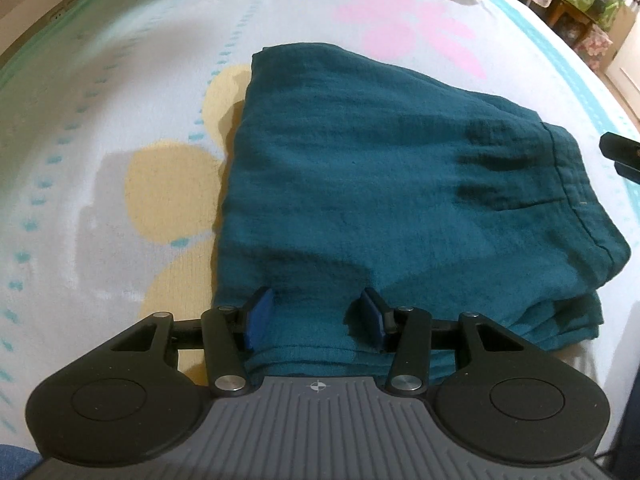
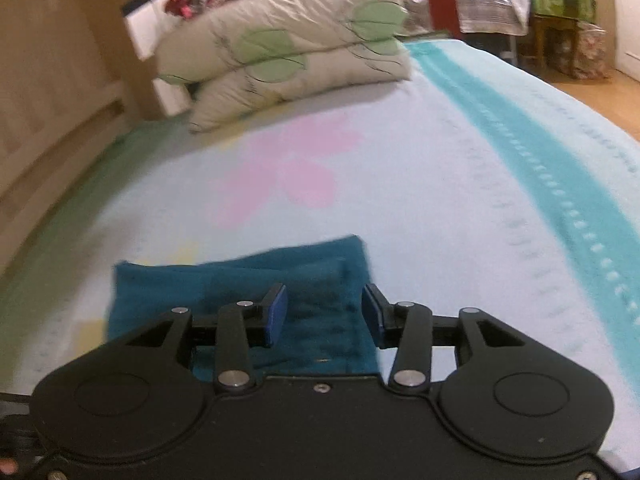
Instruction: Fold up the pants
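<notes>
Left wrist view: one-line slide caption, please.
Open left gripper over the near edge of folded teal pants on a flowered bedsheet.

A pale bedspread (image 2: 420, 184) with pink and yellow flowers covers the bed. A folded leaf-print quilt (image 2: 280, 48) lies at its far end; beyond it, blurred clutter, perhaps a wooden stool (image 2: 552, 40).

- Right gripper (image 2: 324, 314): jaws apart, nothing between the pads.
- Teal pants (image 2: 240, 280): folded, flat on bedspread (image 2: 440, 200), beneath the fingers.
- Folded quilt (image 2: 280, 52): far end.
</notes>
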`<state>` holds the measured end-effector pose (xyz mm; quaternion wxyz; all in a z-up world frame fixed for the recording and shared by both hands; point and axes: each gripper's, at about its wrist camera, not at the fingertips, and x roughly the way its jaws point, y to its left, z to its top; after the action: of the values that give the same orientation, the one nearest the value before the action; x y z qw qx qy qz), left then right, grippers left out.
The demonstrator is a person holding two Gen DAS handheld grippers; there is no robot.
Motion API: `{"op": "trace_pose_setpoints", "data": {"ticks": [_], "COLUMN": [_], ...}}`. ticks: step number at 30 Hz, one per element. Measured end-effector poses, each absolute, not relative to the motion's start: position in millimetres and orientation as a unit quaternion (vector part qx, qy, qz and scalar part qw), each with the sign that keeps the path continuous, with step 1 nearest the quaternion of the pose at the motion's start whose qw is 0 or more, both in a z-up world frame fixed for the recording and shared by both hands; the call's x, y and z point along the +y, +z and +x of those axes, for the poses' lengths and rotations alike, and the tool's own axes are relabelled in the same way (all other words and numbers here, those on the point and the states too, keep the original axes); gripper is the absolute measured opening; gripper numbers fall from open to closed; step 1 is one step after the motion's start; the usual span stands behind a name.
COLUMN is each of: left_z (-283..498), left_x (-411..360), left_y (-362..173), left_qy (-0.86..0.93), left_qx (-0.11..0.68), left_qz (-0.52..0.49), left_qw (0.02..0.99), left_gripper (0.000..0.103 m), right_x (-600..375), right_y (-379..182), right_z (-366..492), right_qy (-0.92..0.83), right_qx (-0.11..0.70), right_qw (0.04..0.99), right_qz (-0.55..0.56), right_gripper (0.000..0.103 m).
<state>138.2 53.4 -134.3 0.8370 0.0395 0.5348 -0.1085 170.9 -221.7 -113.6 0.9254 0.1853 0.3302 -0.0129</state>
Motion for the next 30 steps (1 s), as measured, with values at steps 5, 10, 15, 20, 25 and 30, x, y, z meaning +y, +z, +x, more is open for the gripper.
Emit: {"op": "trace_pose_setpoints", "data": {"ticks": [5, 10, 15, 20, 25, 30], "left_z": [139, 138, 137, 140, 150, 188], "left_x": [54, 54, 53, 50, 55, 45], "left_y": [-134, -133, -134, -129, -103, -92], "left_qy": [-0.106, -0.105, -0.107, -0.117, -0.116, -0.11], "left_qx": [0.535, 0.533, 0.532, 0.542, 0.505, 0.493], "left_qz": [0.037, 0.038, 0.039, 0.052, 0.033, 0.048], "left_qw": [0.838, 0.839, 0.839, 0.831, 0.855, 0.862], "left_gripper": [0.047, 0.047, 0.049, 0.047, 0.04, 0.04], "right_x": [-193, -175, -167, -161, -170, -175], "right_y": [-124, -134, -156, -160, -163, -164], "right_z": [172, 173, 175, 170, 169, 164], "right_qy": [0.03, 0.048, 0.057, 0.061, 0.067, 0.073], "right_qx": [0.383, 0.432, 0.501, 0.503, 0.5, 0.497], "right_qw": [0.909, 0.892, 0.858, 0.859, 0.858, 0.86], "right_qz": [0.162, 0.125, 0.1, 0.073, 0.093, 0.094], "right_gripper": [0.053, 0.052, 0.051, 0.051, 0.051, 0.051]}}
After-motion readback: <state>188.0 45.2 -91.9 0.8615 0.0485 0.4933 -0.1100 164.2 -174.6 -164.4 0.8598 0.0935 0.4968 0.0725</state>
